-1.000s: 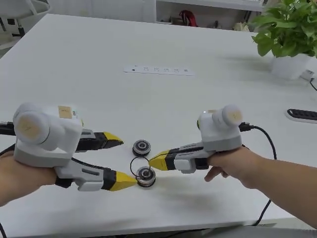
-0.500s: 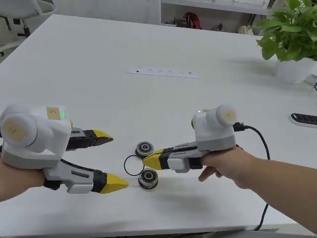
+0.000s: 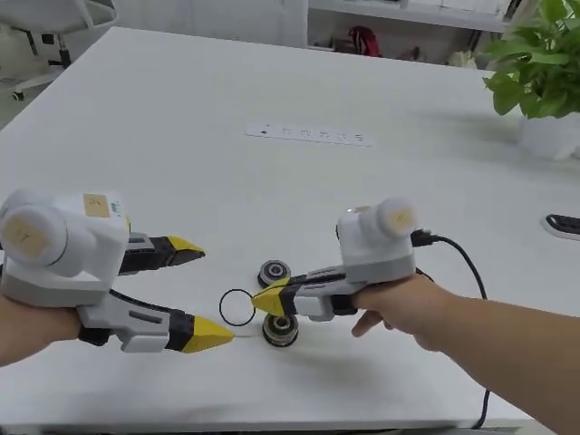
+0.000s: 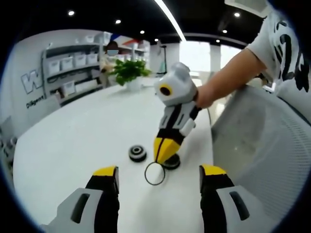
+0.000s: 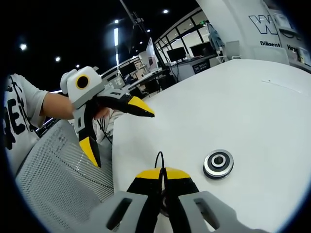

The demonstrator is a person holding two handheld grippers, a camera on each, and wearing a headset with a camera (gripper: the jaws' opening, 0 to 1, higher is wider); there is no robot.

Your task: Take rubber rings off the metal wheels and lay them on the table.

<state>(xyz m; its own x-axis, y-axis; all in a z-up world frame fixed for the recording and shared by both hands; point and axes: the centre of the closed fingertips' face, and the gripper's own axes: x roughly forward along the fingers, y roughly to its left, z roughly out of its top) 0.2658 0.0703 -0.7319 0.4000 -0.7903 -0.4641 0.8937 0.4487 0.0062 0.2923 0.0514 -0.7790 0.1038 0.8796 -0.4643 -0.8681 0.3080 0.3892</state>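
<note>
My right gripper (image 3: 261,300) is shut on a thin black rubber ring (image 3: 237,306), which hangs from its yellow tips just left of the near metal wheel (image 3: 281,329). A second wheel (image 3: 273,272) lies a little farther back. To the left, my left gripper (image 3: 201,290) is open and holds nothing. In the left gripper view the ring (image 4: 154,173) dangles from the right gripper (image 4: 164,151), with one wheel (image 4: 137,153) at its left and the other (image 4: 171,163) behind it. In the right gripper view the ring (image 5: 159,159) shows edge-on above my shut right gripper (image 5: 163,173), beside a wheel (image 5: 218,164).
A white power strip (image 3: 311,134) lies flat mid-table. A potted plant (image 3: 542,72) stands at the far right, with a black device (image 3: 564,224) near the right edge. A black cable (image 3: 464,261) trails from the right gripper. The white table (image 3: 181,136) ends close below the grippers.
The right gripper has drawn the ring leftward, away from the near wheel. The left gripper has pulled back from that wheel. The head camera has shifted.
</note>
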